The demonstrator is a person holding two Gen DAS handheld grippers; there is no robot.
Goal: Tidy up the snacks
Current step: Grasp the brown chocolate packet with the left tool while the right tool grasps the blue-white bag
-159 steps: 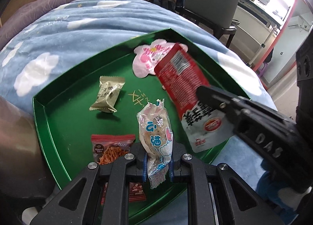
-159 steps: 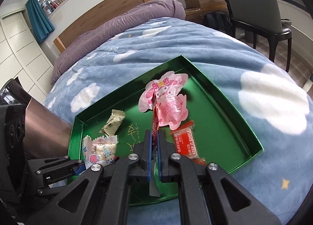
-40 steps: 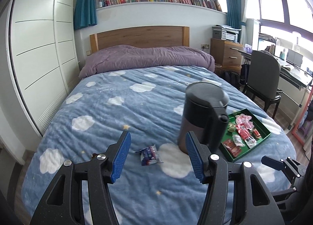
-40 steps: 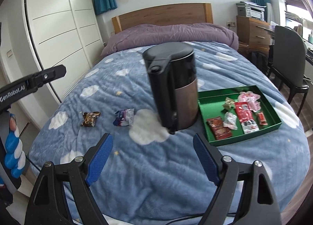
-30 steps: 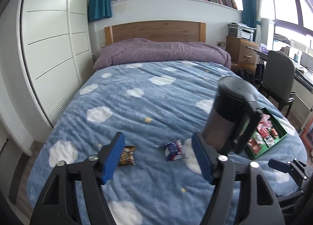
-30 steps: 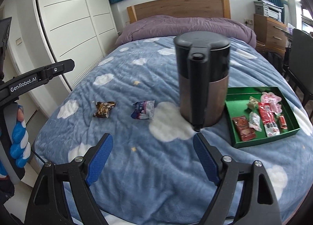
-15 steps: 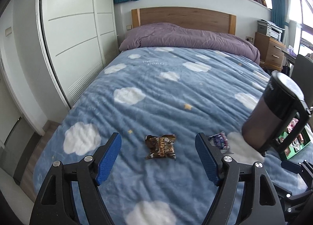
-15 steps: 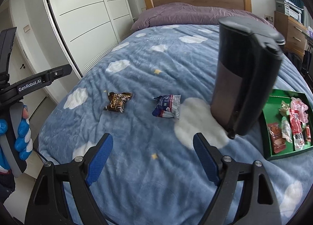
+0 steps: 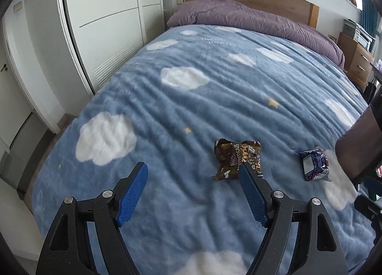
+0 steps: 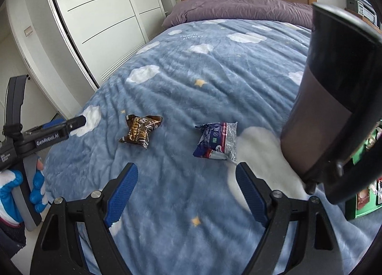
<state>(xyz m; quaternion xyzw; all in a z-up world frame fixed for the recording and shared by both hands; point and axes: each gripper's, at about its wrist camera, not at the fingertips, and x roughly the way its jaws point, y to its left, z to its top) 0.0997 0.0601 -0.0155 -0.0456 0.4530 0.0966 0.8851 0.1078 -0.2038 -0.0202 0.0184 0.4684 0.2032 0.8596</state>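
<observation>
A brown snack packet [image 9: 237, 159] lies on the blue cloud blanket, just beyond the right finger of my left gripper [image 9: 192, 177], which is open and empty. A blue and silver snack packet [image 9: 314, 164] lies to its right. In the right wrist view the brown packet [image 10: 140, 130] and the blue packet [image 10: 218, 141] lie ahead of my right gripper [image 10: 185, 174], also open and empty, with the blue packet just past its right finger. The green tray [image 10: 364, 205] with snacks peeks out at the right edge, behind the kettle.
A tall black and brown kettle [image 10: 334, 98] stands on the bed at the right, close to the blue packet. The left gripper's body, held by a blue-gloved hand [image 10: 14, 186], shows at the left. White wardrobe doors [image 9: 100, 19] line the bed's left side.
Both grippers have dropped lower and swung left toward the two loose packets, which now look larger and closer. The kettle and tray have slid to the right edge.
</observation>
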